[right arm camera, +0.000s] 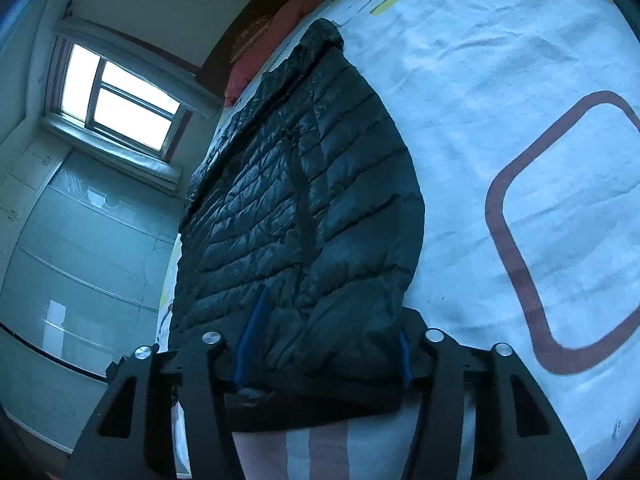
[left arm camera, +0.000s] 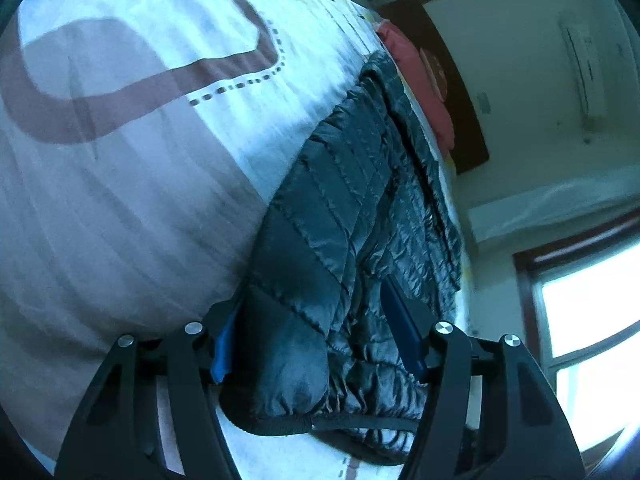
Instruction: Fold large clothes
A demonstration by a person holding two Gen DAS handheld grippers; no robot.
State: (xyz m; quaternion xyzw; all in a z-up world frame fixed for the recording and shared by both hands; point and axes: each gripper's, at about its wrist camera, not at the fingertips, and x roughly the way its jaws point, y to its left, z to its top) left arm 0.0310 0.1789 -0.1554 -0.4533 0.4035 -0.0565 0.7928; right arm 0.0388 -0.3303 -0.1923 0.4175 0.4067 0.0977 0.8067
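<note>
Both our fingers (left arm camera: 400, 320) straddle the dark quilted jacket's (right arm camera: 300, 200) hem, half open, grip unclear; no readable writing; it lies puffy, creased on the bedsheet (right arm camera: 500, 80).

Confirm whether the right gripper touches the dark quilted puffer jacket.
Touching: the right wrist view shows the right gripper straddling the jacket hem, both blue pads against the fabric.
</note>
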